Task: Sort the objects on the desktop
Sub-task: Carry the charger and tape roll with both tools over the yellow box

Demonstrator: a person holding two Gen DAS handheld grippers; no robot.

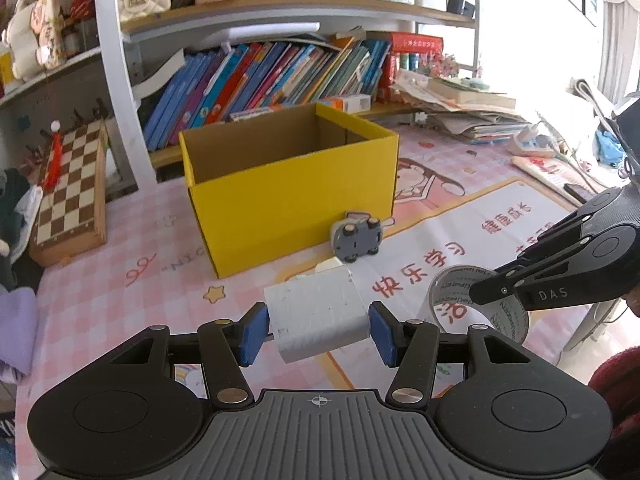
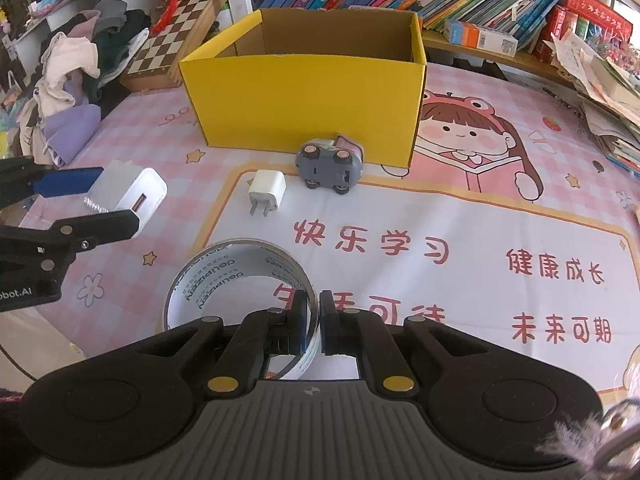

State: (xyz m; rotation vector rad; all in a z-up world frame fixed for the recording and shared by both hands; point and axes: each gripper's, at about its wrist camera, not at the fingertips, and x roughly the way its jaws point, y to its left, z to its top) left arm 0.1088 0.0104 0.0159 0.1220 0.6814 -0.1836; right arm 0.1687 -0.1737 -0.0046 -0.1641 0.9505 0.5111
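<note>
My left gripper (image 1: 318,332) is shut on a large white charger block (image 1: 316,316), its blue pads pressing both sides above the pink table mat. My right gripper (image 2: 314,320) is shut on the wall of a clear tape roll (image 2: 240,272), which stands on edge. An open yellow cardboard box (image 2: 304,92) stands behind them. A grey toy car (image 2: 330,166) lies tipped against the box's front. A small white plug charger (image 2: 266,192) lies just left of the car. In the right wrist view the left gripper (image 2: 120,196) and its charger block (image 2: 132,194) are at the left.
A chessboard (image 1: 70,196) leans at the left edge of the table. A row of books (image 1: 260,80) fills the shelf behind the box. Stacked papers (image 1: 472,112) and a power strip (image 1: 532,142) sit at the right. A heap of clothes (image 2: 72,80) lies beyond the table's left edge.
</note>
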